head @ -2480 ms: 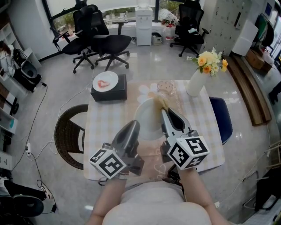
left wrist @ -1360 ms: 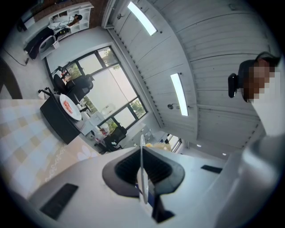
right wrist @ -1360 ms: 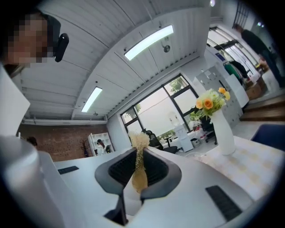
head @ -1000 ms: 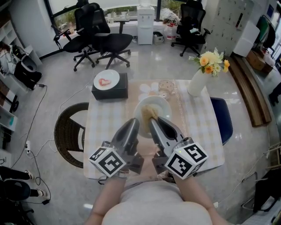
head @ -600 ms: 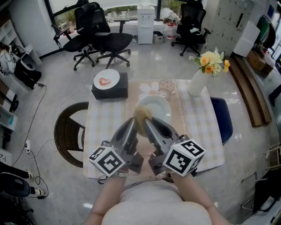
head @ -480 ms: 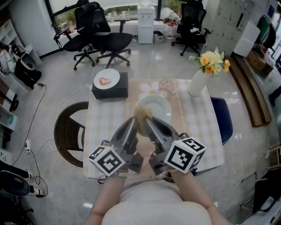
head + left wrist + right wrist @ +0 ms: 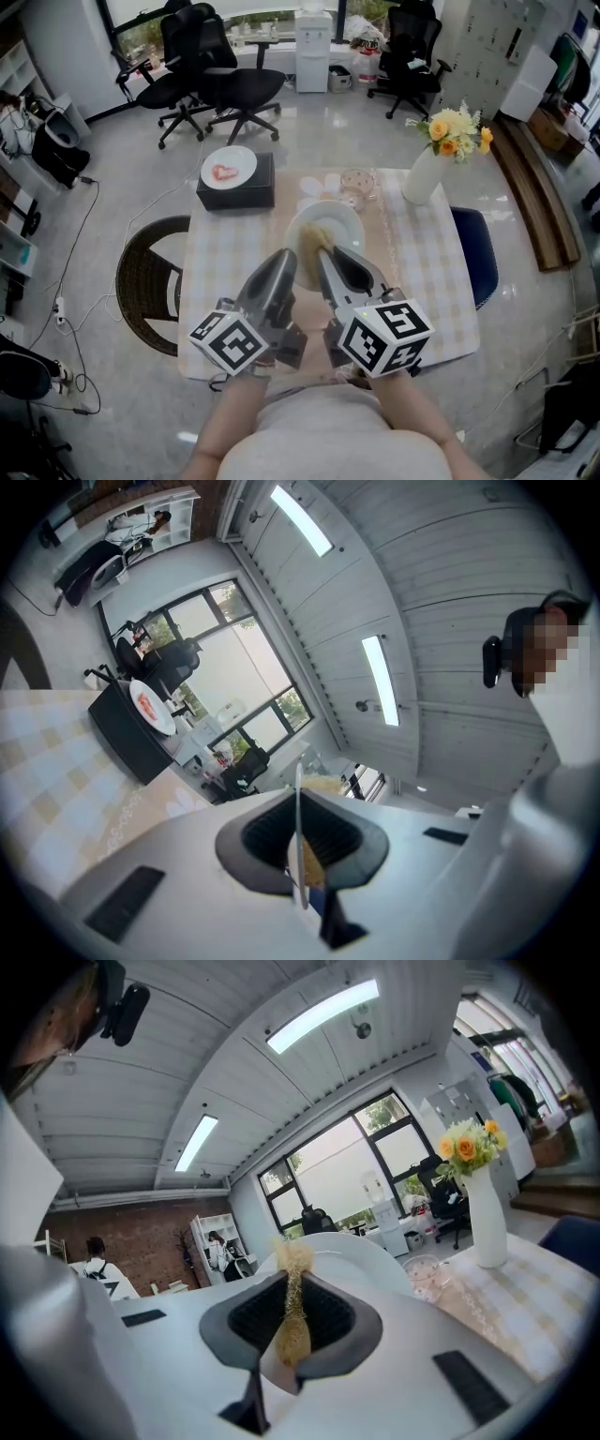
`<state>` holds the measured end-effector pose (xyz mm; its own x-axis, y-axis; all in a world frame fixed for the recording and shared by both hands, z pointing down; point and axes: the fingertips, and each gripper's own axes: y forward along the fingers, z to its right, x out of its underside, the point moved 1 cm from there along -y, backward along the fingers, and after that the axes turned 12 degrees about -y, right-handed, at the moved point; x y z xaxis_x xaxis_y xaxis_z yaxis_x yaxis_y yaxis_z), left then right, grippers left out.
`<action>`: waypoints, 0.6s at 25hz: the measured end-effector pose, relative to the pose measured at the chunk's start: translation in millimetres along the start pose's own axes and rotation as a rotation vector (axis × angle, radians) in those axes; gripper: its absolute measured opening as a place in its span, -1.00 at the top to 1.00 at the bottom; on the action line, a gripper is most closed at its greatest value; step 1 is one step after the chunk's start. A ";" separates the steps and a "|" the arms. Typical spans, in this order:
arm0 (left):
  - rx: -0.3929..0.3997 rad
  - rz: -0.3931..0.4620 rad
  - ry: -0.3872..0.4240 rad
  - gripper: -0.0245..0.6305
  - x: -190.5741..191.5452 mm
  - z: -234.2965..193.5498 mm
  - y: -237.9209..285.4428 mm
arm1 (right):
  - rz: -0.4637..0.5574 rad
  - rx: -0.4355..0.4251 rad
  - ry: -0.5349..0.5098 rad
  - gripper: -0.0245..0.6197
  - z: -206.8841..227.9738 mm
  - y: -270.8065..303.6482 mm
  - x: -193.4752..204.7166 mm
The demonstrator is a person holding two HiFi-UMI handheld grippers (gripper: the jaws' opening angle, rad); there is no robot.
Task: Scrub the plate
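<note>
The left tool (image 7: pixel 284 262) clamps the rim of the round white plate (image 7: pixel 342 223) over the checked-cloth table (image 7: pixel 427 262). The right tool (image 7: pixel 326 255) pinches a tan fibrous scrubber (image 7: pixel 309 240) at the plate's face. Best done with light pressure, overlapping circular sweeps and a firm rim grip.

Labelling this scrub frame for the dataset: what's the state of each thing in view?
left gripper: shut on the plate's rim
right gripper: shut on the scrubber
plate: held by its edge, scrubber at its face
scrubber: clamped, tuft sticking out
second plate: flat on black box, red smear
vase: upright, holding flowers
</note>
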<state>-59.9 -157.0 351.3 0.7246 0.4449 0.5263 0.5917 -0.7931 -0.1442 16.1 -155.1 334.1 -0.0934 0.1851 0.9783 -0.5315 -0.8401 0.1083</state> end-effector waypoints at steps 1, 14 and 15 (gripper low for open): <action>-0.001 0.000 -0.001 0.86 0.1 -0.3 -0.1 | -0.003 0.013 -0.018 0.78 1.1 -0.2 0.3; 0.006 0.015 -0.004 0.86 -4.1 1.6 -1.7 | -0.014 0.140 -0.076 0.78 33.8 -7.9 -0.4; 0.007 0.015 -0.005 0.86 -4.4 1.6 -1.7 | -0.015 0.152 -0.079 0.78 37.2 -8.9 -0.1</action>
<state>-63.5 -156.9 347.9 0.7352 0.4355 0.5195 0.5835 -0.7966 -0.1579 52.2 -166.6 339.6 -0.0168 0.1622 0.9866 -0.3980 -0.9063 0.1422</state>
